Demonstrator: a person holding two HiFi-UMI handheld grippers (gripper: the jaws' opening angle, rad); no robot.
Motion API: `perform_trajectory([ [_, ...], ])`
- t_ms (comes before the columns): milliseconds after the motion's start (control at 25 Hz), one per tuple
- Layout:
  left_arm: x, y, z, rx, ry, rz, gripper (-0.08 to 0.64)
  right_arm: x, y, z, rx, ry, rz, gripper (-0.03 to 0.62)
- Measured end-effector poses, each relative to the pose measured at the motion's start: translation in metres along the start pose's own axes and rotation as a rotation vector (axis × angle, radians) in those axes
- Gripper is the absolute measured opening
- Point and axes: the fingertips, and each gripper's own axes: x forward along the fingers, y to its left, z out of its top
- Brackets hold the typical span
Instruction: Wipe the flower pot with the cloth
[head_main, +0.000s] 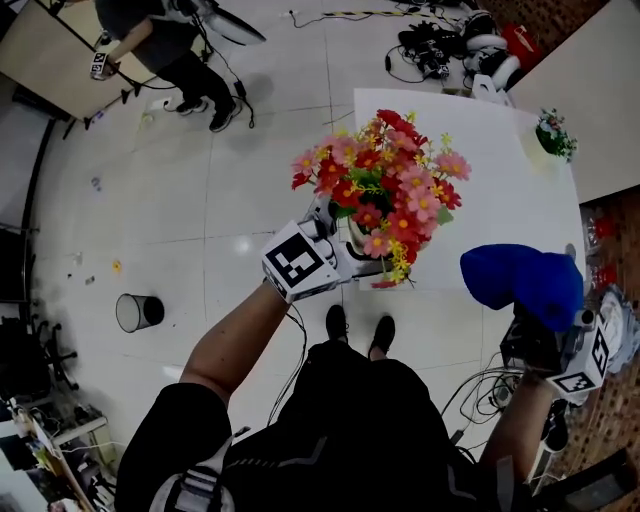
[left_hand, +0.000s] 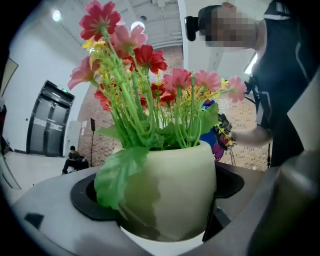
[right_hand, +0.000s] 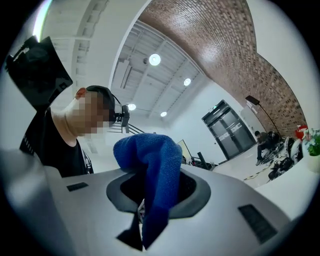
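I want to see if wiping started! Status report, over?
Left gripper shut on flower pot. Right gripper shut on blue cloth, clear of the pot. Nothing between them.

"What is the person wearing?"

"A black short-sleeved top and a pair of black shoes. A grey-and-white webbing strap lies over the top near one shoulder."

"And the tools?"

"The left hand-held gripper has a smooth grey moulded housing with a black oval recess round its jaws. It carries a white cube with black square markers, and a thin black cable hangs from it."

"The other one?"

"The right hand-held gripper looks dark from above, with its own white marker cube. Its grey housing shows small dark rectangular slots on either side of the black recess."
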Motion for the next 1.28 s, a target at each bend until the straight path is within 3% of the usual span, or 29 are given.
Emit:
perform_trajectory([
  [160, 0.008, -0.006, -0.027, 0.024, 0.032, -0.026, 0.563, 0.002, -0.007, -0.013, 0.007, 0.062, -0.039, 0.091],
  [520, 0.024, -0.030, -0.141, 0.069, 0.125, -0.098, 0.563, -0.012, -0.027, -0.071, 0.032, 0.145, -0.081, 0.091],
  [800, 0.035, -0.037, -0.222, 0.028, 0.211, -0.054, 0.563, -0.033, -0.041, -0.101, 0.116, 0.173, -0.112, 0.091],
  [1280, 0.030, -0.044, -0.267, 0.056, 0.300, -0.109, 0.563, -0.018, -0.033, -0.110, 0.132, 0.216, -0.168, 0.091],
])
